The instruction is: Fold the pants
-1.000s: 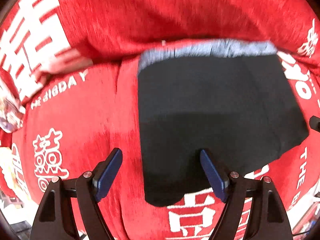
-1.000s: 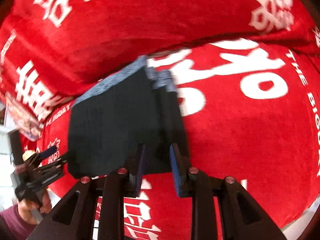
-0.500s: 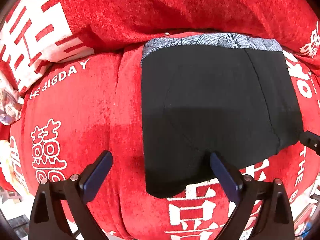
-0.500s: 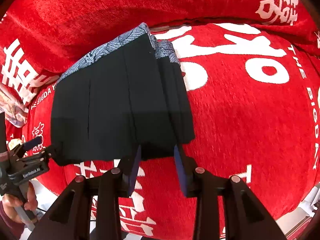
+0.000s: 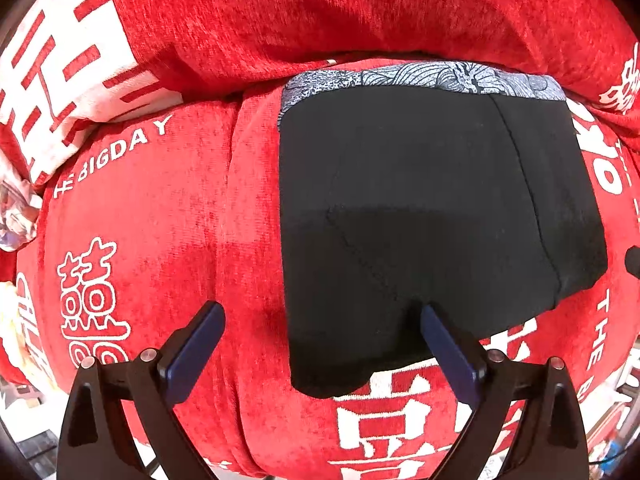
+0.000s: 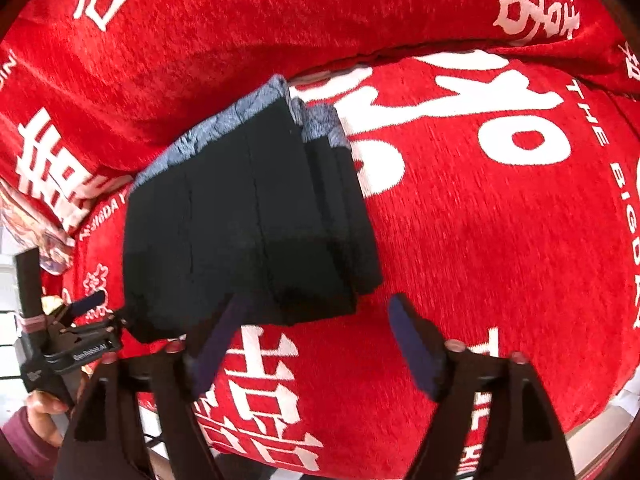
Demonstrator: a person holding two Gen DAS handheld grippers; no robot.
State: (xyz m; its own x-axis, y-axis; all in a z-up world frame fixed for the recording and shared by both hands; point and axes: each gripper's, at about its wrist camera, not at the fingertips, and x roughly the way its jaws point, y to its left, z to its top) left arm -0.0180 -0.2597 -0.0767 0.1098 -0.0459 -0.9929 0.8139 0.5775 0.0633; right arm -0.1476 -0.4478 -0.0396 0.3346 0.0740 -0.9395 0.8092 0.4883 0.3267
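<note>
Black shorts [image 5: 420, 200] with a grey patterned waistband [image 5: 420, 76] lie folded flat on a red sofa seat [image 5: 160, 220]. They also show in the right wrist view [image 6: 240, 220], with stacked folded layers at their right edge. My left gripper [image 5: 320, 316] is open and empty, its fingers straddling the shorts' near left corner. My right gripper [image 6: 320, 312] is open and empty at the shorts' near right corner. The left gripper also shows in the right wrist view [image 6: 92, 316] at the far left, held by a hand.
The sofa cover is red with white characters and lettering. The backrest [image 5: 320, 12] rises right behind the waistband. A seam [image 5: 230, 184] between seat cushions runs left of the shorts. The seat's front edge [image 6: 600, 408] drops off just below the grippers.
My right gripper has opened wide and let go of the shorts' edge. The folded shorts now rest flat. My left gripper stayed open and shifted slightly.
</note>
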